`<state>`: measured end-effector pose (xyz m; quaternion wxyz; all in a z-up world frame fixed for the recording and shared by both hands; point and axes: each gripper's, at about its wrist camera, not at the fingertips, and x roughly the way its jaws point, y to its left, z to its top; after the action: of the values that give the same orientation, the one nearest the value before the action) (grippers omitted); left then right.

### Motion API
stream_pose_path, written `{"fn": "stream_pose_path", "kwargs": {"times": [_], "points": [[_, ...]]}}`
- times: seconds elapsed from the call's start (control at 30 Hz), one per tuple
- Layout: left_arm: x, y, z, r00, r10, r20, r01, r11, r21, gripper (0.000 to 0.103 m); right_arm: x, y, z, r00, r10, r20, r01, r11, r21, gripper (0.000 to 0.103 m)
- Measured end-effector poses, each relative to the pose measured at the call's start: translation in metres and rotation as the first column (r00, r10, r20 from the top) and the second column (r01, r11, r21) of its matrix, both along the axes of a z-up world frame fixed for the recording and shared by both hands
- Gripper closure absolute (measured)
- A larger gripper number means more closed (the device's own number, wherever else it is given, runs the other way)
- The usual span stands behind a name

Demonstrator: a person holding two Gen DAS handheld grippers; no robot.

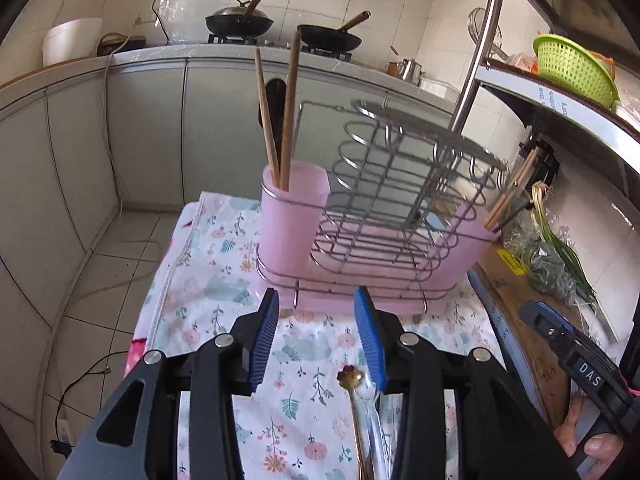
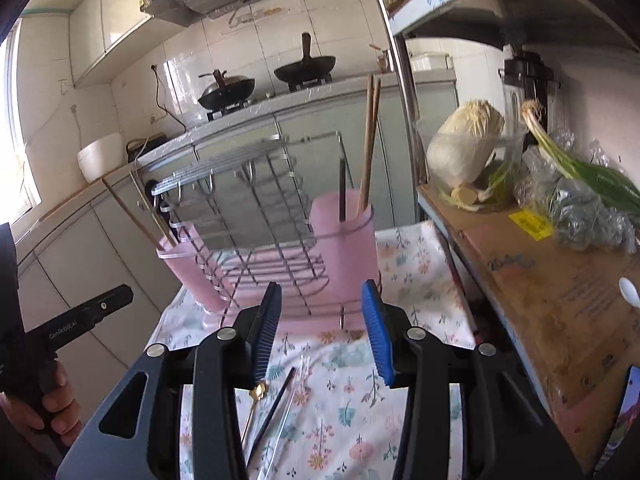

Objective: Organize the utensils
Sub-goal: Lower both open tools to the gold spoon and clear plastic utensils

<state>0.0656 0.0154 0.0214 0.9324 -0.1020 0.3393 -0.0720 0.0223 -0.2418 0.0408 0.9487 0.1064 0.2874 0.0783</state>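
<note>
A wire utensil rack (image 1: 384,208) with two pink cups stands on the floral cloth (image 1: 208,280). The left pink cup (image 1: 292,216) holds wooden chopsticks (image 1: 276,120) and a black utensil. The right pink cup (image 1: 468,240) holds more chopsticks (image 1: 510,196). My left gripper (image 1: 316,336) is open and empty, just in front of the rack. A gold flower-handled spoon (image 1: 352,392) and clear utensils (image 1: 372,428) lie under it. My right gripper (image 2: 324,328) is open and empty before the rack (image 2: 256,220). A gold spoon (image 2: 254,404), a black stick (image 2: 272,412) and clear utensils (image 2: 288,412) lie below it.
A metal shelf post (image 1: 476,52) rises right of the rack. A cardboard-covered shelf (image 2: 552,292) holds a cabbage (image 2: 464,148), green onions (image 2: 580,168) and a white spoon (image 2: 630,292). A green basket (image 1: 572,68) sits above. Woks (image 1: 240,22) stand on the far counter.
</note>
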Motion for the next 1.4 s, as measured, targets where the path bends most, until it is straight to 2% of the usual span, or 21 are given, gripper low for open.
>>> {"fn": "stream_pose_path", "kwargs": {"times": [0.27, 0.6, 0.83, 1.2, 1.4], "points": [[-0.002, -0.033, -0.043, 0.983, -0.087, -0.164, 0.092, 0.995, 0.023, 0.065, -0.004, 0.004, -0.051, 0.985, 0.050, -0.164, -0.047, 0.999, 0.024, 0.061], [0.002, -0.063, -0.064, 0.950, -0.156, -0.271, 0.181, 0.981, 0.071, 0.065, 0.001, 0.004, -0.079, 0.953, 0.121, -0.278, -0.098, 0.991, 0.096, 0.061], [0.009, -0.078, -0.080, 0.922, -0.183, -0.340, 0.224, 0.971, 0.085, 0.065, 0.004, 0.003, -0.084, 0.943, 0.147, -0.298, -0.116, 0.986, 0.120, 0.061], [0.019, -0.100, -0.094, 0.903, -0.200, -0.380, 0.272, 0.951, 0.146, 0.065, 0.006, -0.005, -0.091, 0.937, 0.147, -0.315, -0.101, 0.982, 0.157, 0.061], [0.036, -0.102, -0.106, 0.881, -0.195, -0.431, 0.277, 0.951, 0.136, 0.065, 0.007, -0.007, -0.094, 0.934, 0.146, -0.325, -0.097, 0.982, 0.163, 0.061]]}}
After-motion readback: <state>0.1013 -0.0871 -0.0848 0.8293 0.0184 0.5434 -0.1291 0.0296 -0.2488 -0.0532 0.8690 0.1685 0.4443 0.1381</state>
